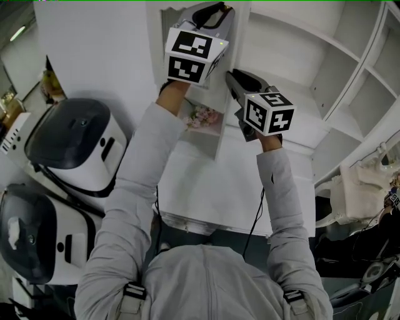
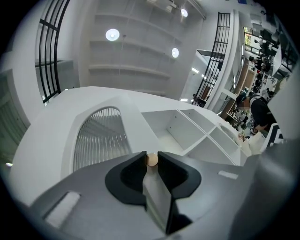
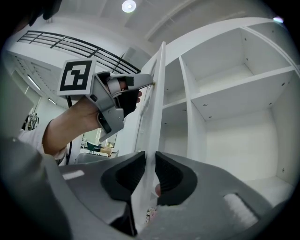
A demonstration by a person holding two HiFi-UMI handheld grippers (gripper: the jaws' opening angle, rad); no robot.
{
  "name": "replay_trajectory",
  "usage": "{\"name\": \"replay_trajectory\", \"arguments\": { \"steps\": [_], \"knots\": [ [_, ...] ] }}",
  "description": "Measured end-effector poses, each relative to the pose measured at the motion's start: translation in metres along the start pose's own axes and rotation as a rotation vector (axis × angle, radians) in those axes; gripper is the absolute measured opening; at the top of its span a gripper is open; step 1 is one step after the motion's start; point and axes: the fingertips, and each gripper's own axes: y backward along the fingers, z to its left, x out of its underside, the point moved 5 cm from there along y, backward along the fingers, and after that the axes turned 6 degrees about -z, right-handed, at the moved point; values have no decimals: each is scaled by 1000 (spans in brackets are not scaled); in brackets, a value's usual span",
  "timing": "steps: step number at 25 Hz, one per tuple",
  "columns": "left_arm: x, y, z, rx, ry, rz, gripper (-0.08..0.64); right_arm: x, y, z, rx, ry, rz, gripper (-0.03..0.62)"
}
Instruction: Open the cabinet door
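Observation:
The white cabinet door [image 1: 215,140] stands swung out from the cabinet and shows nearly edge-on in the head view. Its face has an arched slatted panel [image 2: 101,136]. My left gripper [image 1: 215,9] is high on the door's free edge; its jaws close over the edge [image 2: 157,197] beside a small tan knob [image 2: 151,160]. My right gripper [image 1: 231,75] sits lower on the same edge. In the right gripper view the door [image 3: 157,93] runs between that gripper's [image 3: 150,164] black pads, with the left gripper [image 3: 145,86] clamped above it.
Open white shelves [image 1: 350,81] fill the cabinet to the right of the door [image 3: 234,93]. Two white and dark rounded appliances [image 1: 81,144] [image 1: 31,231] stand at the left. A pale bag [image 1: 359,187] and dark clutter lie at the right.

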Motion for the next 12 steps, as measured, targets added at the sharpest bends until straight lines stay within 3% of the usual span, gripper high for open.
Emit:
{"name": "replay_trajectory", "arguments": {
  "steps": [12],
  "knots": [
    [-26,43,20,97,70,-85,95,-12,15,60,111,5,22,64]
  ]
}}
